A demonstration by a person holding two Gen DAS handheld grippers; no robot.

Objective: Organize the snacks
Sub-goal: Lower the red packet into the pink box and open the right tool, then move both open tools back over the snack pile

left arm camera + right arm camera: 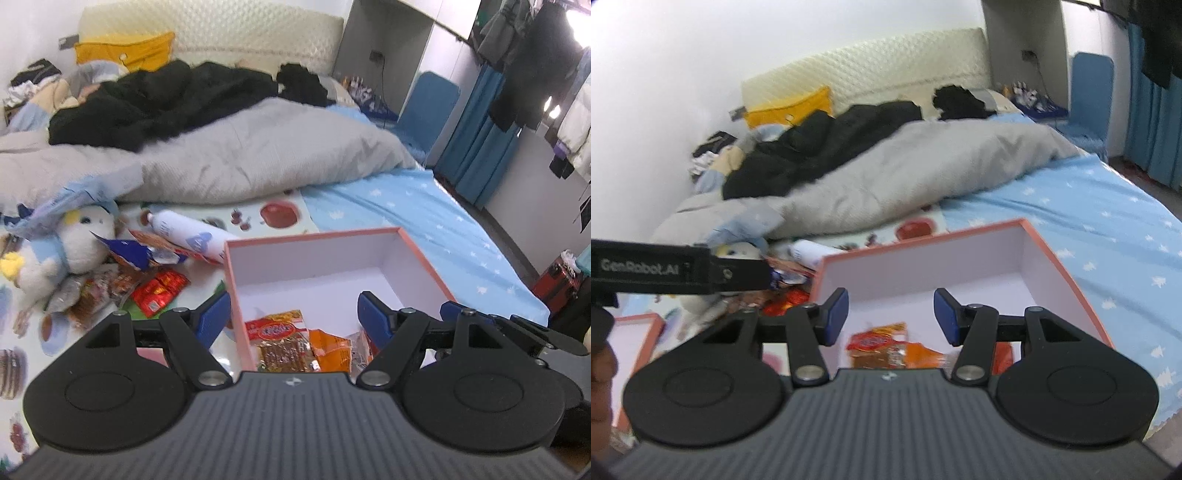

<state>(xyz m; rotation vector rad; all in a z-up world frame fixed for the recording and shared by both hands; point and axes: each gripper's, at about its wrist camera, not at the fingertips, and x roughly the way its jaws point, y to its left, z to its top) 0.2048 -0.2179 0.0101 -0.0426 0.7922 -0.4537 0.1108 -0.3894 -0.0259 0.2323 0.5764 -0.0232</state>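
Both claws, left claw (pixel 293 317) and right claw (pixel 890 315), wide and empty above pink-rimmed white cardboard box (pixel 424 266). Ahead-left: crinkly red foil snack packets (pixel 159 291), seemingly loose. Reach, pinch centrally, drop beside orange packets (pixel 295 339) inside.

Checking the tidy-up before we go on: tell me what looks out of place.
Loose snack packets lie scattered on the bed left of the pink box, beside a plush toy. One blue wrapper looks torn open. Only a few packets sit inside the box.
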